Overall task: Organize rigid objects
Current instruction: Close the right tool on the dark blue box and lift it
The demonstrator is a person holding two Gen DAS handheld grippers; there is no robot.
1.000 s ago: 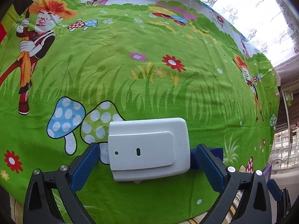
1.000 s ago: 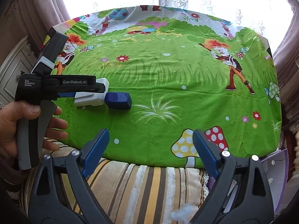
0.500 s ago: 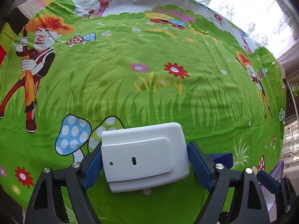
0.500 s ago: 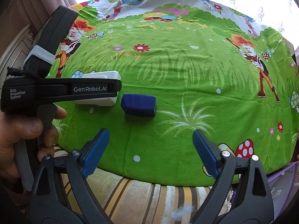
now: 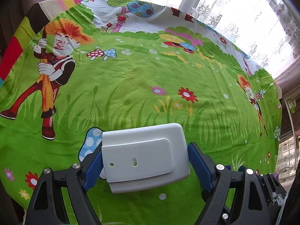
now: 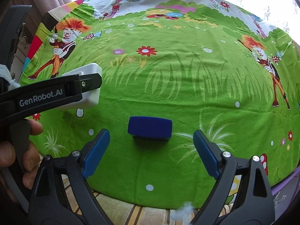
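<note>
The left gripper (image 5: 145,162) has its fingers closed on the sides of the white box (image 5: 144,155), a flat plastic case with a raised panel on top. From the right wrist view the box (image 6: 90,86) seems to be carried just above the cloth (image 6: 187,86), up and to the left of the blue block (image 6: 150,128); whether it touches the cloth cannot be told.

The blue block lies flat on the cloth-covered surface, near its front edge. The right gripper (image 6: 151,152) hangs over that edge with its fingers wide and empty, the block ahead of them and roughly centred in the gap, still apart from both pads.

The step in hand looks like a paired pickup: the white box is already taken, the blue block is next. For that, the right gripper likely needs to go forward and down until the fingers stand either side of the block's short ends, then close. The block is low and the cloth soft, so the fingertips may snag a fold if they come in too steep. Where the two things belong together is not shown.
</note>
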